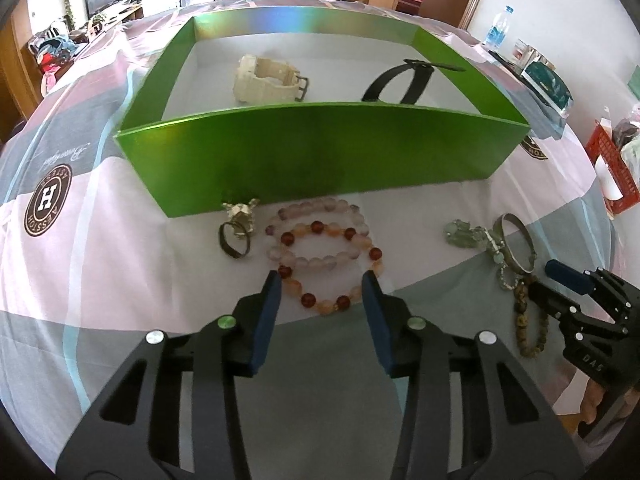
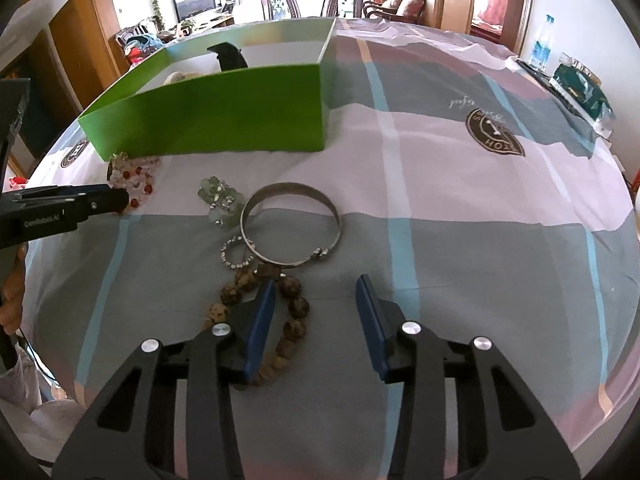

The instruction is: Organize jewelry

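Before the green box (image 1: 312, 152), the left gripper (image 1: 322, 280) is held with jaws released around the red-beaded bracelet (image 1: 332, 268); the right gripper (image 2: 316, 284) is likewise spread, grasping nothing, near the silver bangle (image 2: 292, 226).

The left gripper (image 1: 323, 280) is hovering, fingers spread, straddling the red-and-orange bead bracelet (image 1: 332, 266) before the green box (image 1: 304, 152).

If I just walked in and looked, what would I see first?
Probably the shiny green box in the middle of the table, with a cream watch and a black strap inside it. Right in front of it lie the red-and-orange bead bracelet between the open fingers of the left hand-held gripper, and farther right a silver bangle just ahead of the open right hand-held gripper.
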Available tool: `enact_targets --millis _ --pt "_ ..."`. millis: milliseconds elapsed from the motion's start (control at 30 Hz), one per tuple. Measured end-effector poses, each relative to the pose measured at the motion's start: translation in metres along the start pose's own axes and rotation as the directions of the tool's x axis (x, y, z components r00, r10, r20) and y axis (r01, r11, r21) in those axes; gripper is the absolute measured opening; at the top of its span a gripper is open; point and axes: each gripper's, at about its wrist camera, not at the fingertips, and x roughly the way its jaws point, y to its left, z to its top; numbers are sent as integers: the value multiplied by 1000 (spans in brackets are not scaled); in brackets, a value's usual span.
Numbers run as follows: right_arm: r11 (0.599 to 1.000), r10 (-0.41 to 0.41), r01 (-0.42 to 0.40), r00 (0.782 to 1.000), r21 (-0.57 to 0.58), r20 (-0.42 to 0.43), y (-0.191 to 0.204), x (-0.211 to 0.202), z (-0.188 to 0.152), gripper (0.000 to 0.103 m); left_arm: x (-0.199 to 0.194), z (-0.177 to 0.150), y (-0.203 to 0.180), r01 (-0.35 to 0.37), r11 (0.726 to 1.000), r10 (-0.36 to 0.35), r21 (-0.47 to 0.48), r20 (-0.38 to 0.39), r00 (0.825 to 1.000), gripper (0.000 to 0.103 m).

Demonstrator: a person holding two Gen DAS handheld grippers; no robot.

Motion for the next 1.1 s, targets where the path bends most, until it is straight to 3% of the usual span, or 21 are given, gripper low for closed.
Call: enact_targets --millis 333,433,500,600,833,1100 --pt "999 3 -2 1000 -44 12 14 2 3 43 -1 1 14 -39 999 39 -30 4 999 41" --pt "998 12 -11 1000 -55 14 19 2 4 35 -1 -2 10 -90 996 90 7 13 996 25" --pt "998 23 -22 1000 -65 15 23 2 4 26 -3 -4 11 -84 996 84 6 12 996 10" --pt "996 47 -46 999 -77 15 29 2 4 12 -5 -7 18 -67 998 67 -7 12 998 9" --pt "989 119 -115 992 -91 44 40 -7 16 11 -31 -11 27 -62 998 64 -24 60 996 8" --pt "979 157 -126 969 -162 192 60 -49 52 11 -89 3 30 -43 999 46 -19 198 979 8"
